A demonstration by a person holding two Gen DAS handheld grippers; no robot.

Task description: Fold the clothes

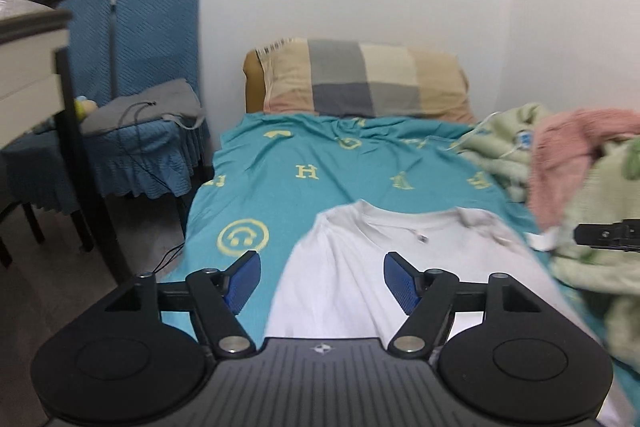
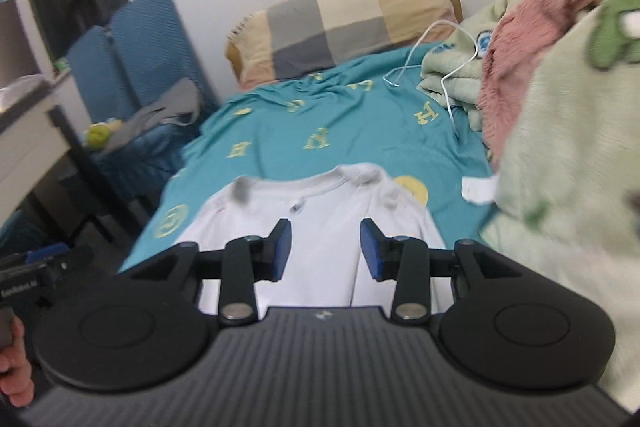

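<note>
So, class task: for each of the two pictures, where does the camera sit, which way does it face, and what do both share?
Left wrist: on the left claw, facing along the bed toward the pillow; its open blue pads show, the right claw at the right edge.
Right wrist: on the right claw, facing likewise; its open pads show, a hand at bottom left.
Shared: white T-shirt, teal sheet, pillow.

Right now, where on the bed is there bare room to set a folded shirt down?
Free: the teal sheet between the white shirt and the checked pillow, and the strip left of the shirt toward the blue chairs. Crowded: the right side, where the green blanket, pink blanket and white cable are piled.
</note>
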